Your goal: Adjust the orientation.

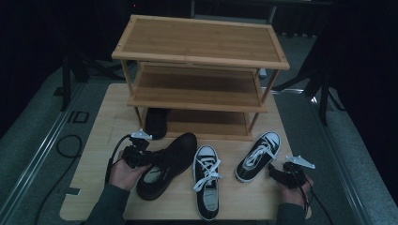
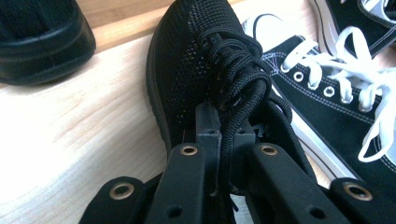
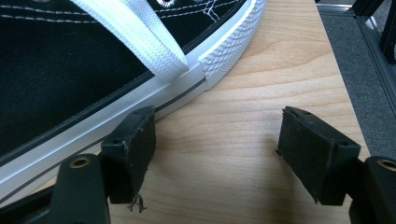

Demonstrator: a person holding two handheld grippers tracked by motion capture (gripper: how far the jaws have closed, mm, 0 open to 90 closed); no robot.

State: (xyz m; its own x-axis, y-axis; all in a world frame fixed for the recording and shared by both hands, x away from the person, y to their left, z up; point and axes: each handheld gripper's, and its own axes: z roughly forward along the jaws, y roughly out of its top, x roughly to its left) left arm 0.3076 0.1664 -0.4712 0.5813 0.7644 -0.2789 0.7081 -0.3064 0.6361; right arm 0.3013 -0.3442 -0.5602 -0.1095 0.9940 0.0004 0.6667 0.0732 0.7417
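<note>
the black mesh shoe [image 1: 166, 164] lies on the wooden counter [image 1: 94, 154] in front of the bamboo shoe rack [image 1: 199, 70], toe toward the rack, just beside a black-and-white canvas sneaker [image 1: 206, 180]. its upper is a woven knit, all black, with thick black laces [image 2: 238, 88] bunched over the tongue and a pale insole showing at the heel. the left tool [image 2: 226, 135] is pressed together, pinching those laces. the right tool [image 3: 215, 154] stands spread on bare wood beside a second canvas sneaker [image 1: 258, 156]. another black shoe [image 1: 156, 123] sits on the rack's lowest shelf.
</note>
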